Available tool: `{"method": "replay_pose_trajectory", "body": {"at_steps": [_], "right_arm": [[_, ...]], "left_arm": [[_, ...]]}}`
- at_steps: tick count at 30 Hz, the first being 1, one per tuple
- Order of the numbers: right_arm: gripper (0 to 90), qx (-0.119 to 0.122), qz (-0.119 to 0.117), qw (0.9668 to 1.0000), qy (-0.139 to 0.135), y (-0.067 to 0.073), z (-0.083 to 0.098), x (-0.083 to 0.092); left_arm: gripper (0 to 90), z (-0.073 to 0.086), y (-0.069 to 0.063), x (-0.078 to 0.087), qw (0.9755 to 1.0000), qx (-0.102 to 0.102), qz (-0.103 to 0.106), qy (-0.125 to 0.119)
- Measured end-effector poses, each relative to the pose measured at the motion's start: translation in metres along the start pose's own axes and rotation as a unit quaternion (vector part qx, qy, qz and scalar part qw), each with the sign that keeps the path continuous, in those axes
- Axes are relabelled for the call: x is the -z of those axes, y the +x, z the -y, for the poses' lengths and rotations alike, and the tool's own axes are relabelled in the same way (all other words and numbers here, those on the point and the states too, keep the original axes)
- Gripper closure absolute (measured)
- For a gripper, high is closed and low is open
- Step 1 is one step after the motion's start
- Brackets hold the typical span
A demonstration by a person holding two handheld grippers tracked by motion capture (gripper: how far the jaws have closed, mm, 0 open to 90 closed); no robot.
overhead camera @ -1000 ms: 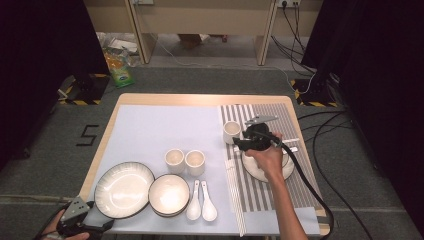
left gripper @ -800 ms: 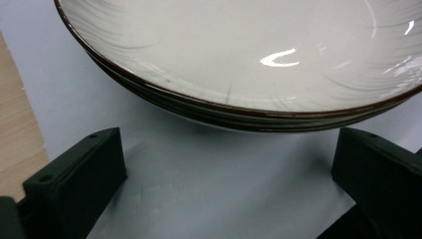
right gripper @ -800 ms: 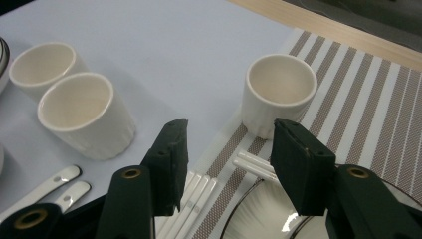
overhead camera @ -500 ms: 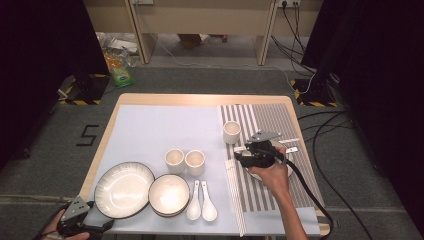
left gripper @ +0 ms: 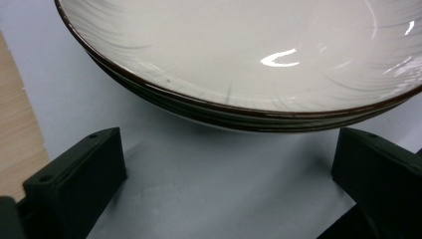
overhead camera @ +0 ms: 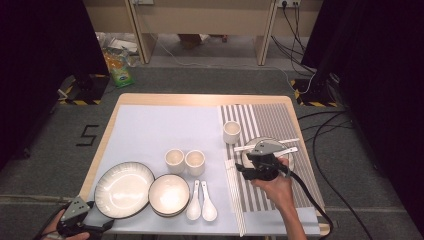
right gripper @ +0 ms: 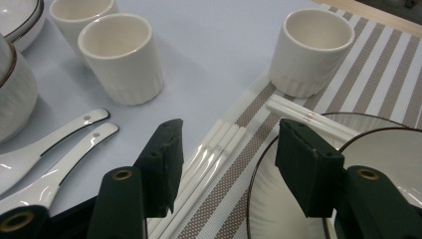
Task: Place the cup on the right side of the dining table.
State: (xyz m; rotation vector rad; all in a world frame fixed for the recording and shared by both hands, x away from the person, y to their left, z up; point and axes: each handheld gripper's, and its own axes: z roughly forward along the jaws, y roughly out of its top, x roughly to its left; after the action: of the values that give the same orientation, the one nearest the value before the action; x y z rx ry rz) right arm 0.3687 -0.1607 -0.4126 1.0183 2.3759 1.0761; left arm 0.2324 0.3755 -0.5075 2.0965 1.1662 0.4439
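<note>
My right gripper (overhead camera: 246,168) hovers open at the left rim of a white plate (overhead camera: 287,161) on the striped placemat (overhead camera: 280,117). Its jaws have just been opening, and nothing is pressed between them. In the right gripper view, a bundle of white chopsticks (right gripper: 214,158) lies on the mat below the gap of the right gripper (right gripper: 233,164). Another pair of chopsticks (right gripper: 304,116) rests across the plate (right gripper: 278,199). A ribbed cup (right gripper: 311,50) stands beyond. My left gripper (left gripper: 224,174) stands open in front of the large plate's rim (left gripper: 249,113), apart from it.
On the blue mat (overhead camera: 150,130) stand two cups (overhead camera: 174,161) (overhead camera: 195,162), a bowl (overhead camera: 169,194), a large plate (overhead camera: 124,189) and two spoons (overhead camera: 194,204) (overhead camera: 208,204). The third cup (overhead camera: 231,132) stands on the striped placemat. Cables trail on the floor at the right.
My right gripper has come back from near the cup toward the person and lower, to the plate's left rim, and its jaws stand wider. The left gripper has kept still.
</note>
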Motion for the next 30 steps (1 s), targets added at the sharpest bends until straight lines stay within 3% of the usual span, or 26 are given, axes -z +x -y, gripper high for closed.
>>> {"method": "replay_pose_trajectory", "body": {"at_steps": [10, 15, 23, 26, 30], "right_arm": [[43.2, 0.002, -0.007, 1.0000, 0.000, 0.006, 0.010, 0.003], [43.0, 0.017, -0.003, 0.9997, 0.015, 0.011, 0.015, 0.001], [42.5, 0.022, -0.003, 0.9996, 0.018, 0.017, 0.028, 0.006], [42.0, 0.019, -0.004, 0.9995, 0.023, 0.018, 0.036, 0.008], [41.6, -0.002, -0.013, 0.9998, 0.016, 0.017, 0.051, 0.008]], "left_arm": [[0.0, 0.000, 0.000, 0.000, 1.0000, 0.000, 0.000, 0.000], [0.0, 0.000, 0.000, 0.000, 1.0000, 0.000, 0.000, 0.000], [0.0, 0.000, 0.000, 0.000, 1.0000, 0.000, 0.000, 0.000], [0.0, 0.000, 0.000, 0.000, 1.0000, 0.000, 0.000, 0.000], [0.0, 0.000, 0.000, 0.000, 1.0000, 0.000, 0.000, 0.000]]}}
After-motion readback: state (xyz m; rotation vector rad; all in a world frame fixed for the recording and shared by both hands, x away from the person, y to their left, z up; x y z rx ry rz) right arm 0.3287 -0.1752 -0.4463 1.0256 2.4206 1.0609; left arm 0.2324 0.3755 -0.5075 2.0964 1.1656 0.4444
